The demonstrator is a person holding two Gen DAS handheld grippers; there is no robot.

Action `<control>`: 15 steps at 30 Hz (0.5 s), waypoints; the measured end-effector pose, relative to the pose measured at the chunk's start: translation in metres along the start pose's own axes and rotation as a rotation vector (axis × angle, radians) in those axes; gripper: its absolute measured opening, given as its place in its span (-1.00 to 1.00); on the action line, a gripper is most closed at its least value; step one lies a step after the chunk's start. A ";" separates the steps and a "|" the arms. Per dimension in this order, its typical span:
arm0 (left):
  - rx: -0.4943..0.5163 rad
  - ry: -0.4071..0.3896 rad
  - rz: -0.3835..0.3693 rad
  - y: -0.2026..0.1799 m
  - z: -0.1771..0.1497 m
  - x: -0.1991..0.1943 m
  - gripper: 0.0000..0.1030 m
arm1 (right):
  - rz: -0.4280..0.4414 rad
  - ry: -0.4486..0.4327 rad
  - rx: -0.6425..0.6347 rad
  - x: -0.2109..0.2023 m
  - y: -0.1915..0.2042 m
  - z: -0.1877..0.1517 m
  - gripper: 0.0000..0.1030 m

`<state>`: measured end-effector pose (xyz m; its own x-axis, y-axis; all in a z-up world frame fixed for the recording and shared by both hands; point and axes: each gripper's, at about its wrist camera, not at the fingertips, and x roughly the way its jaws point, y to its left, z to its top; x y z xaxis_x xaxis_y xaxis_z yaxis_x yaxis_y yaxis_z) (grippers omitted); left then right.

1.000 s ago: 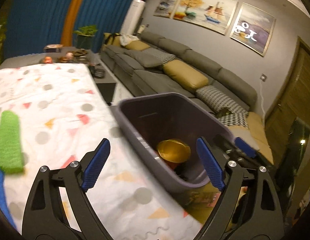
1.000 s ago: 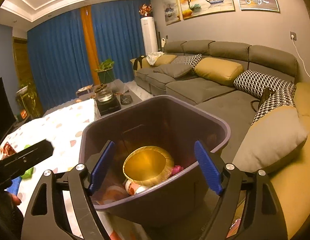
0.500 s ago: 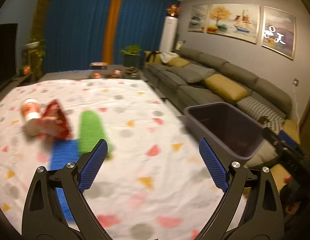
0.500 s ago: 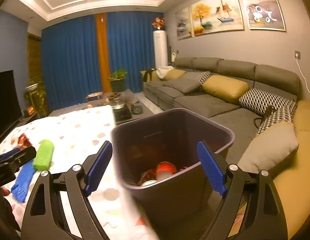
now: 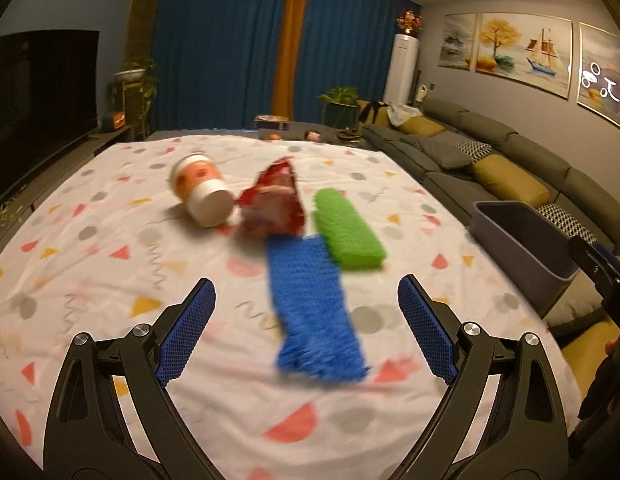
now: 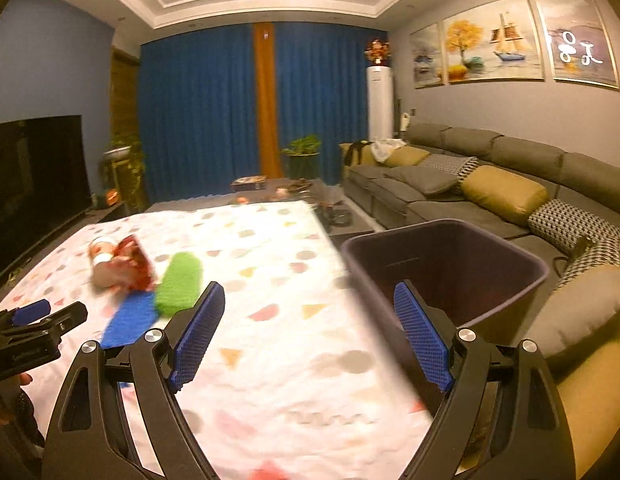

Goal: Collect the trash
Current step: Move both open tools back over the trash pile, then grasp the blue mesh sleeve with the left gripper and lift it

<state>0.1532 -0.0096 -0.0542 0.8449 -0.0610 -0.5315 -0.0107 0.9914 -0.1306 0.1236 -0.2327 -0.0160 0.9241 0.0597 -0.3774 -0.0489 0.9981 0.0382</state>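
Left gripper (image 5: pixel 305 328): jaws wide, empty, above patterned cloth (image 5: pixel 109 240). Right gripper (image 6: pixel 310 332): jaws wide, empty. Ahead on cloth: blue rag (image 5: pixel 310 304), green rag (image 5: pixel 346 232) touching it, red wrapper (image 5: pixel 275 204), tipped cup (image 5: pixel 201 194) just beside. Bin (image 6: pixel 450 268): off cloth's right edge, before sofa (image 6: pixel 470 176).

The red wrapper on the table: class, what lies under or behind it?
The red wrapper lies on the patterned cloth, its near edge by the blue cloth, with the paper cup beside it. Anything beneath the wrapper is covered.
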 end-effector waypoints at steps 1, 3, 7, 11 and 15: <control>-0.004 0.001 0.001 0.005 -0.001 -0.003 0.76 | 0.008 0.001 -0.005 0.000 0.005 0.000 0.63; -0.011 0.006 0.004 0.011 -0.003 -0.005 0.76 | 0.023 0.003 -0.012 0.000 0.015 0.000 0.63; -0.016 0.041 -0.022 0.010 -0.004 0.005 0.75 | 0.037 0.009 -0.024 -0.001 0.027 -0.001 0.63; -0.015 0.096 -0.046 0.004 -0.003 0.027 0.67 | 0.036 0.017 -0.032 -0.002 0.031 -0.003 0.63; -0.034 0.158 -0.053 0.005 -0.004 0.050 0.49 | 0.035 0.024 -0.032 0.001 0.030 -0.004 0.63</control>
<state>0.1934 -0.0084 -0.0846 0.7499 -0.1337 -0.6479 0.0116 0.9819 -0.1892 0.1217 -0.2022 -0.0186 0.9122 0.0950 -0.3987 -0.0938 0.9953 0.0225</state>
